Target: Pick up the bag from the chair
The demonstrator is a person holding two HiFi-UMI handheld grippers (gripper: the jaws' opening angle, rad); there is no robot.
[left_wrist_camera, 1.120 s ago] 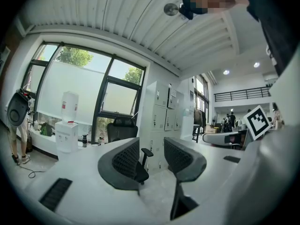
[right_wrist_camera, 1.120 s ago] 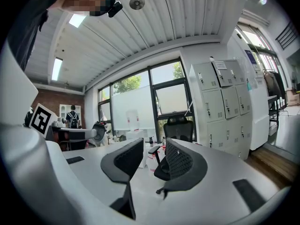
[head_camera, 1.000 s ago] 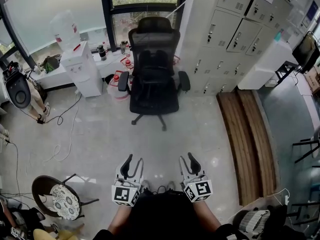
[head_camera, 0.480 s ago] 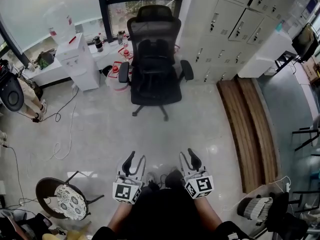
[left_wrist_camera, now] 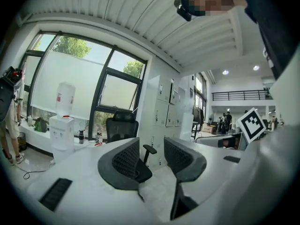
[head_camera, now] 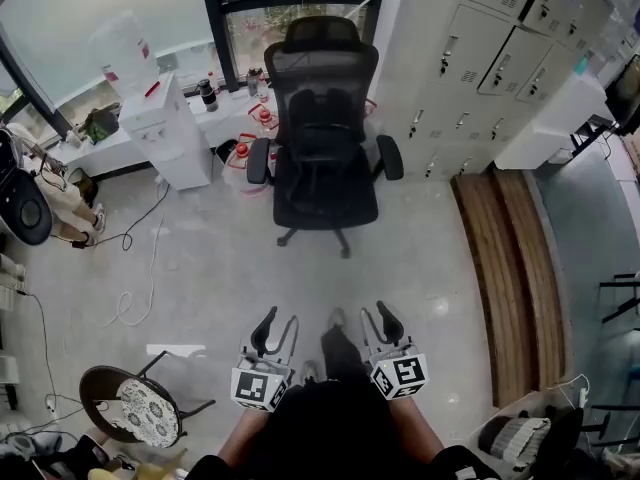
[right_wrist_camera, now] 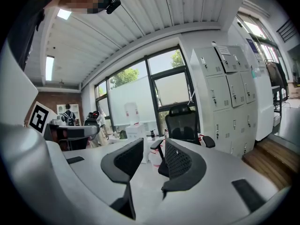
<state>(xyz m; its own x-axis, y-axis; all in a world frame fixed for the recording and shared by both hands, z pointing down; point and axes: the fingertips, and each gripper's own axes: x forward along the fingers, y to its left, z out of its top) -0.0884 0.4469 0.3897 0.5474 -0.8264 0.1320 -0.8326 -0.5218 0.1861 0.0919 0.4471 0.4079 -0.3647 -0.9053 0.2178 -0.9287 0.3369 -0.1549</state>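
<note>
The left gripper [head_camera: 277, 326] and right gripper [head_camera: 378, 320] gape empty, well short of the black mesh office chair [head_camera: 323, 38]. The dark soft bag [head_camera: 318, 136] on it likely sags, so its top edge seems the best hold.

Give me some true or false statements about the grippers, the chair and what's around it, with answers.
1. Both the left gripper and the right gripper are open, with nothing between their jaws. True.
2. The left gripper touches the chair. False: bare floor lies between them.
3. In the head view, the water dispenser stands left of the chair. True.
4. The lockers are on the chair's left in the head view. False: they are on its right.
</note>
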